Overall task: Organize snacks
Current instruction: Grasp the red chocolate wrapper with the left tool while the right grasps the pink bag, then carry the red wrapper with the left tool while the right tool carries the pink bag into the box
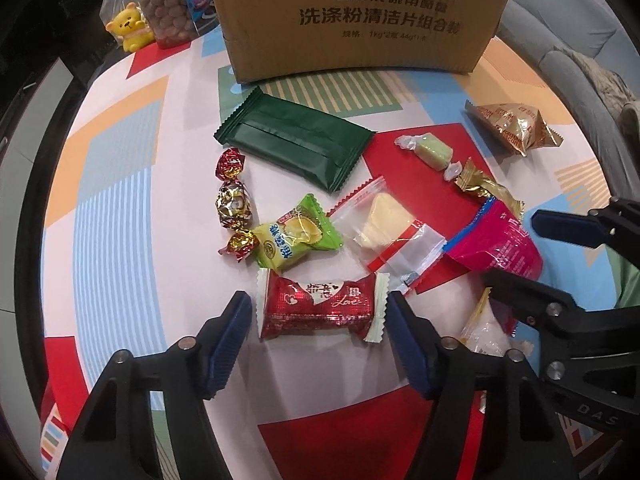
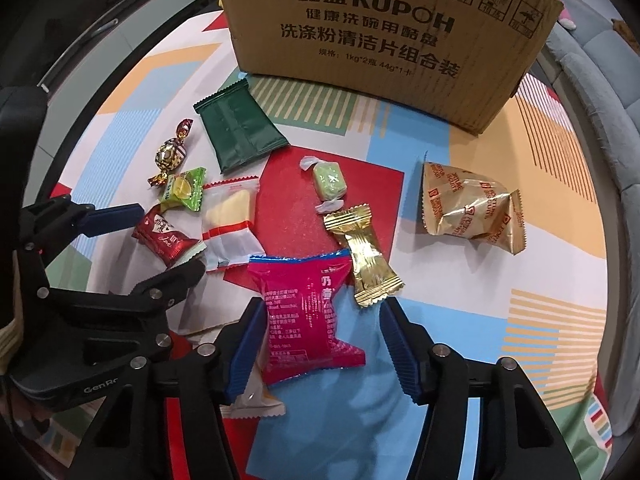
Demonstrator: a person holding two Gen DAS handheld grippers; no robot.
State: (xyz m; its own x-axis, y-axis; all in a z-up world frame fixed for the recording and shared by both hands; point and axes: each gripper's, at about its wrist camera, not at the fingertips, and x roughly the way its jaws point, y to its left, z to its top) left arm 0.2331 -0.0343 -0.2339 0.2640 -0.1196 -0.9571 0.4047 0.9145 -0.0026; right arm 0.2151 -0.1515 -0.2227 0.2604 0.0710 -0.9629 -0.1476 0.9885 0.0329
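The big brown box [image 2: 384, 40] stands at the back of the table [image 1: 120, 184]. The snacks lie in front of it, none inside that I can see.

The pink pack [image 2: 308, 316] lies flat between the fingers of the right gripper [image 2: 320, 344]. This gripper is wide open and holds nothing. To grab well, I think it should go straight down and squeeze the pack's middle, and not catch the gold pack [image 2: 364, 256] just beside it.

The red candy [image 1: 320, 308] sits between the fingers of the left gripper [image 1: 320, 344]. This one is wide open too, with nothing in it. It should close softly on the candy's short sides, clear of the green snack [image 1: 296, 236] close by.
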